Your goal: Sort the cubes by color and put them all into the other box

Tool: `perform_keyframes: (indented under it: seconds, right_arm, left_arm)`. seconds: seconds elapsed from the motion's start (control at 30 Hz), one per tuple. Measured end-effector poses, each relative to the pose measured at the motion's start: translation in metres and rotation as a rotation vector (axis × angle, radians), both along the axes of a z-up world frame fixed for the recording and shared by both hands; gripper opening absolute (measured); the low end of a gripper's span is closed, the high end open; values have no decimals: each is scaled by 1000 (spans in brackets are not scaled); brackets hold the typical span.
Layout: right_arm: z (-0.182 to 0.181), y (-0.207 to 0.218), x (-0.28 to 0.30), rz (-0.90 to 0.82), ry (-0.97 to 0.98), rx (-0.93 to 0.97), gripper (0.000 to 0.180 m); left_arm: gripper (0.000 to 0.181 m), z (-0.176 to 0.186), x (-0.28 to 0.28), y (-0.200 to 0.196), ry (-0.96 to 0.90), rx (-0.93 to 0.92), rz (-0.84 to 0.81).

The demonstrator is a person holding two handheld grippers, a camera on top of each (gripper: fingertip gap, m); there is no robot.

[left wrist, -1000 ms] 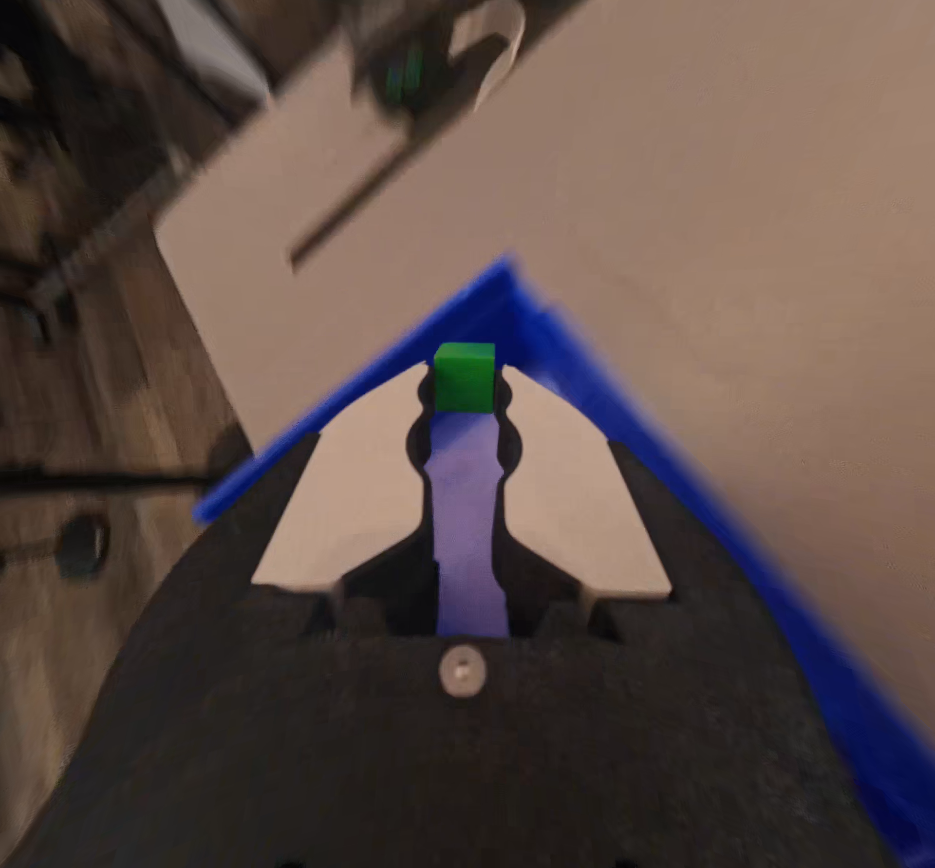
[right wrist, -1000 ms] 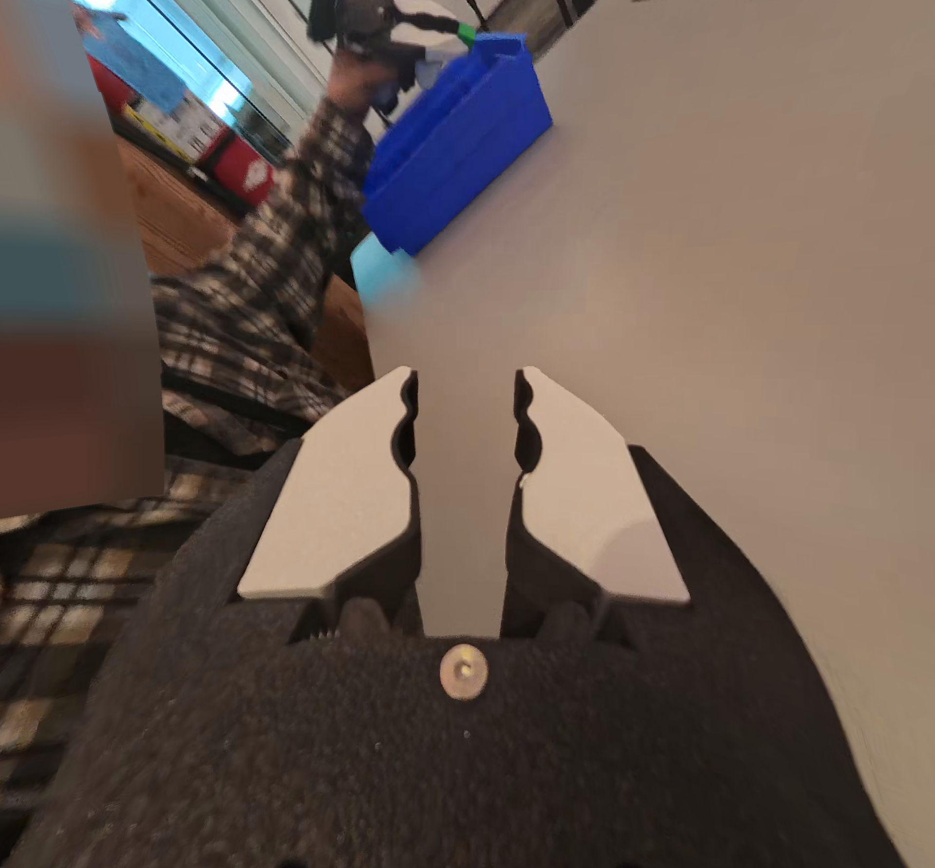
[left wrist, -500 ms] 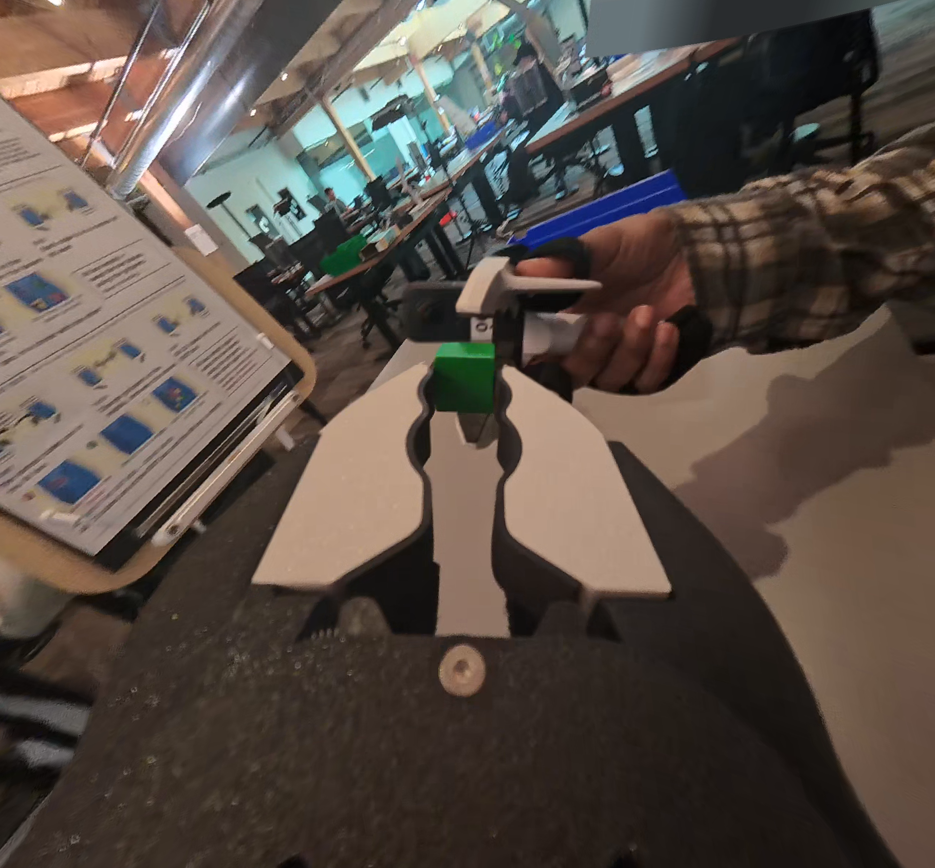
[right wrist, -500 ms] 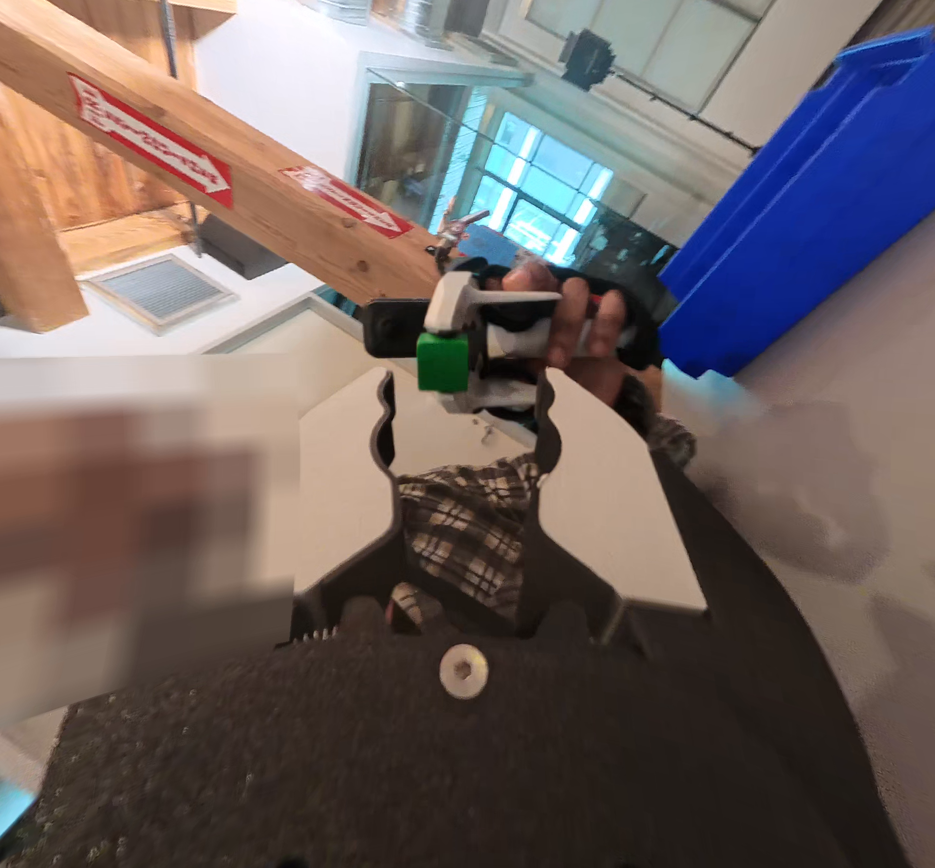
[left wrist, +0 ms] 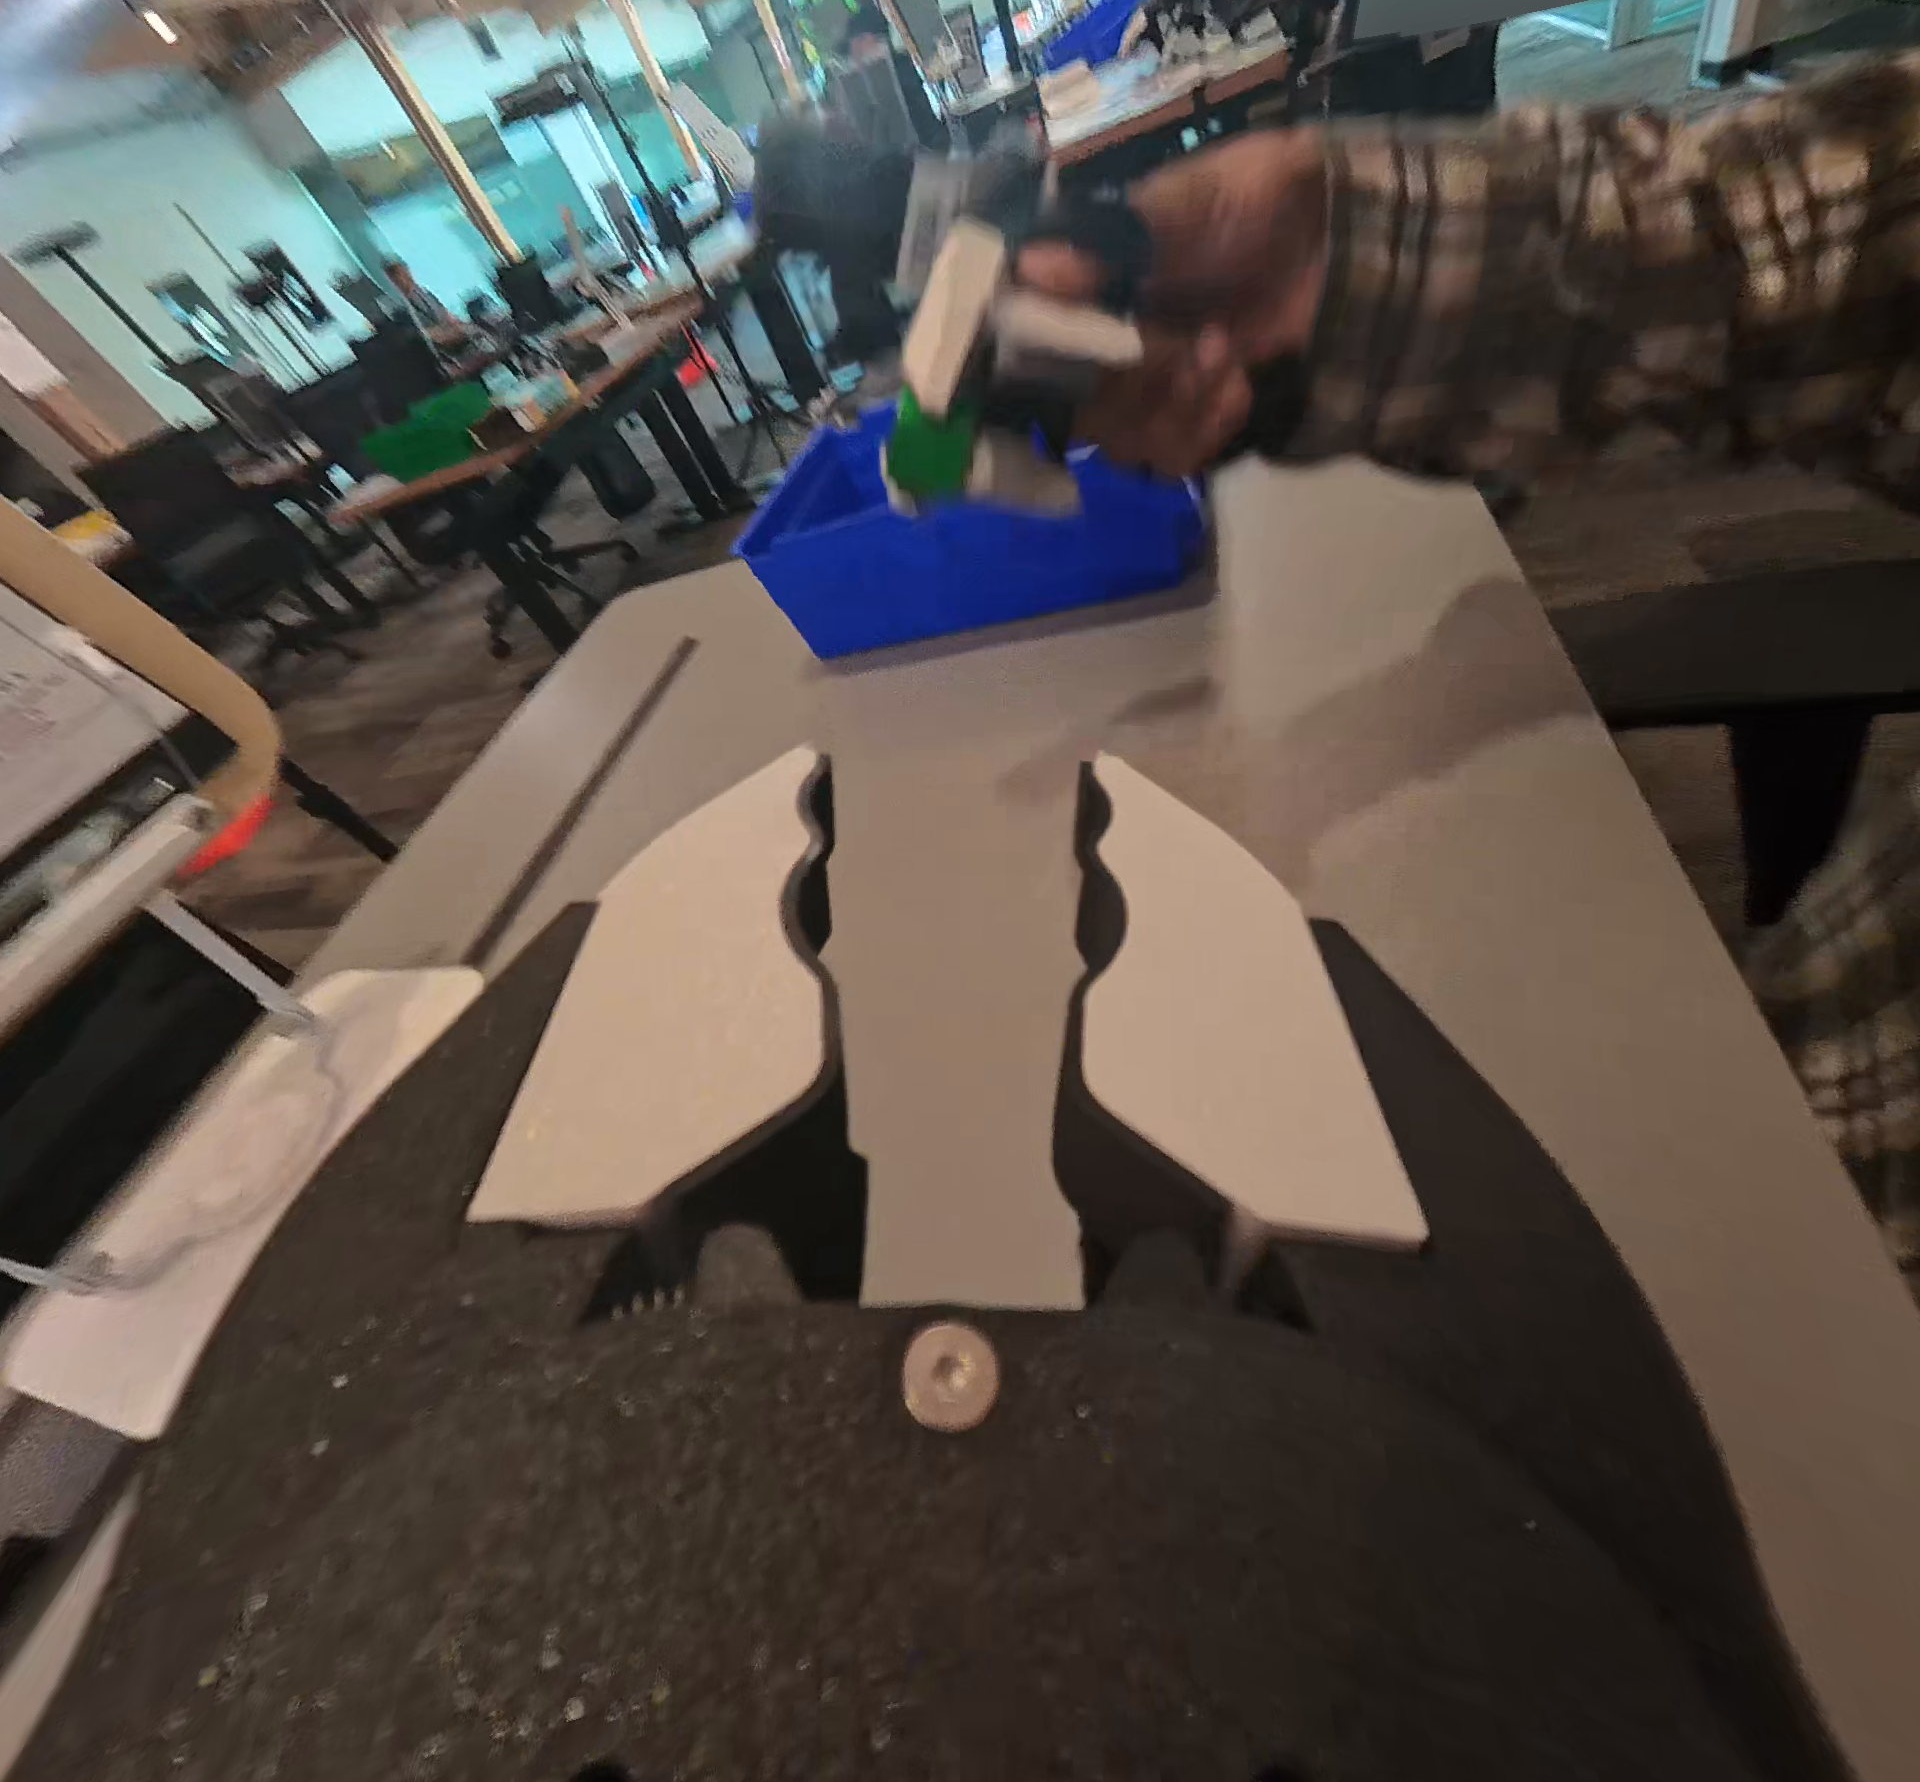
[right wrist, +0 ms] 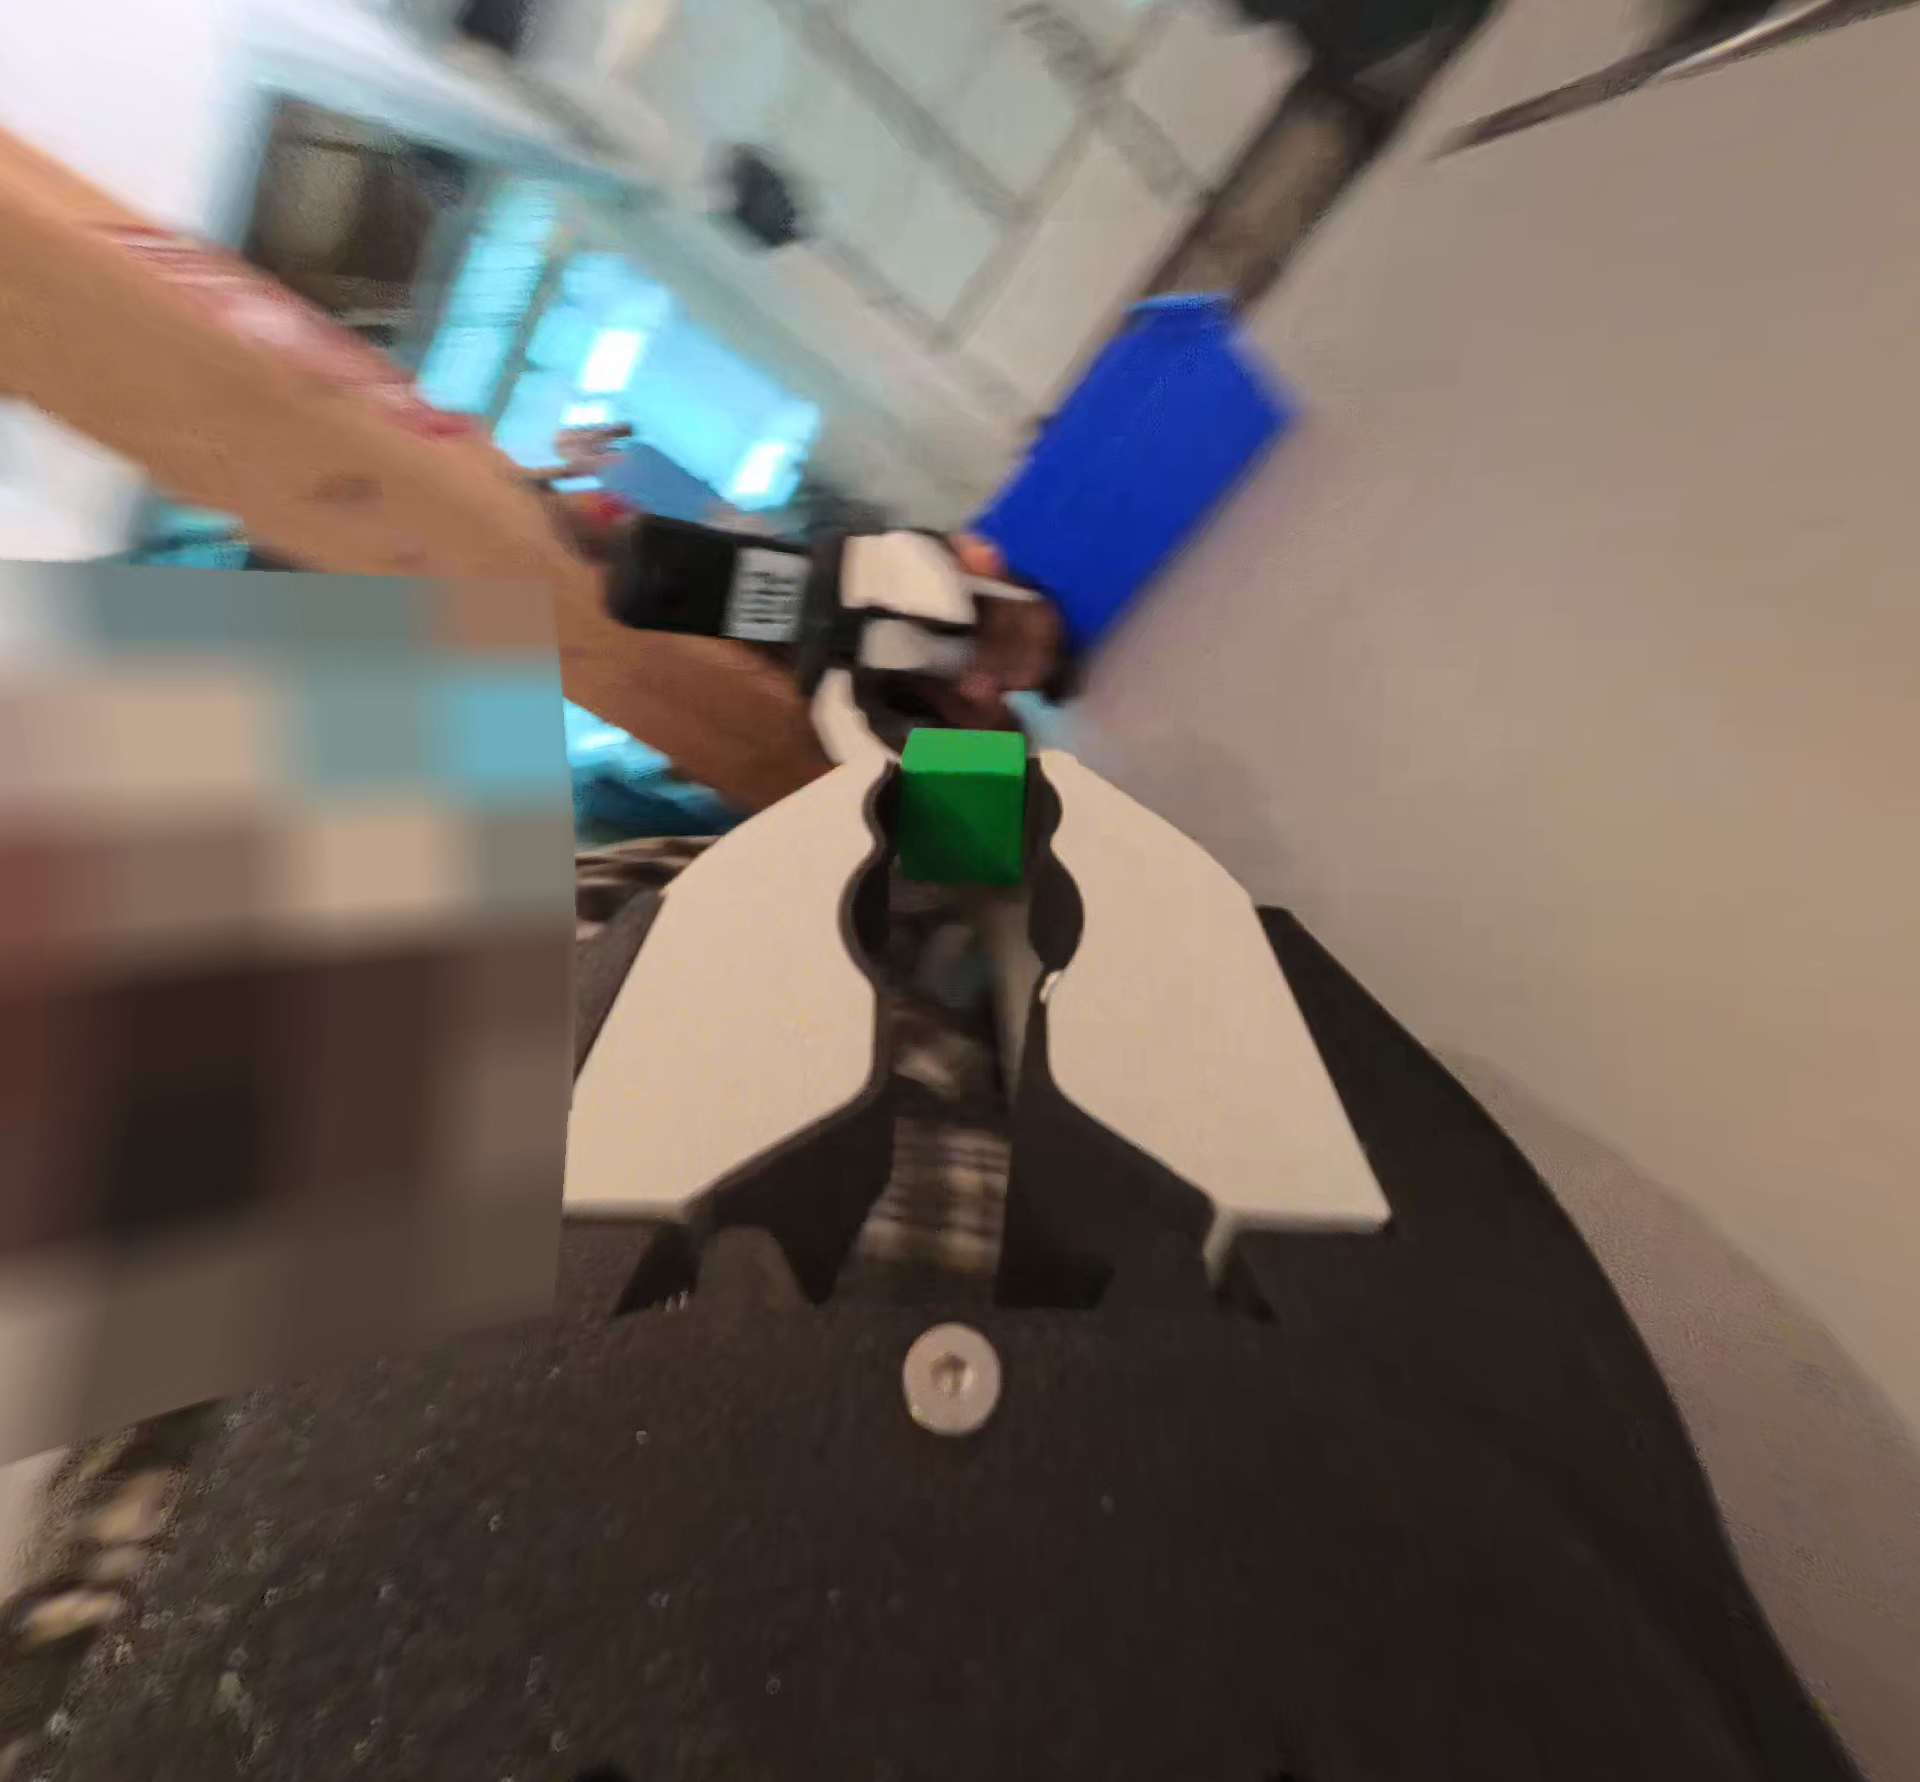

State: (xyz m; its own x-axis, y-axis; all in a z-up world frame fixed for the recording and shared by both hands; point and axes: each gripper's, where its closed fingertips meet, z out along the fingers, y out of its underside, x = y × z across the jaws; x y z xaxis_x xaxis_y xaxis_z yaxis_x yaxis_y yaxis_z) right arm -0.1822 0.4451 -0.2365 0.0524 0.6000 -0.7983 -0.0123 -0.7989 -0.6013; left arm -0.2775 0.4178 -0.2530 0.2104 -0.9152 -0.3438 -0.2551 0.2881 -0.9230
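- The small green cube (right wrist: 961,805), smooth with sharp corners, sits in the middle of the right wrist view, pinched tight between the tips of the right gripper (right wrist: 961,813).
- The wavy notches on the flat grey fingers (right wrist: 1164,984) look made to stop a little block from slipping.
- In the left wrist view the same cube (left wrist: 932,452) hangs in the upper middle, just over the shiny blue plastic box (left wrist: 977,569), probably so it can be dropped in.
- That box stands at the far end of the smooth grey table (left wrist: 1351,797).
- The left gripper (left wrist: 954,833) fills the bottom of its view, its jaws wide apart and holding nothing.
- I think it is just waiting.
- A second blue box (right wrist: 1138,475) shows blurry in the upper right of the right wrist view.
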Motion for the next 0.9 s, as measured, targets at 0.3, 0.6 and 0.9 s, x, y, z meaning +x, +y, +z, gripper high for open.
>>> perform_keyframes:
  seconds: [0.3,0.6,0.9]
  right_arm:
    - [-110,24,293,-469,-810,-154,22]
    - [-168,-1,269,-179,-857,-257,22]
    - [-135,7,284,-295,-878,-172,41]
  left_arm:
    - [59,-76,12,0,218,-243,-36]
    - [60,-81,36,-8,380,-164,-66]
    - [58,-65,-7,-2,351,-146,55]
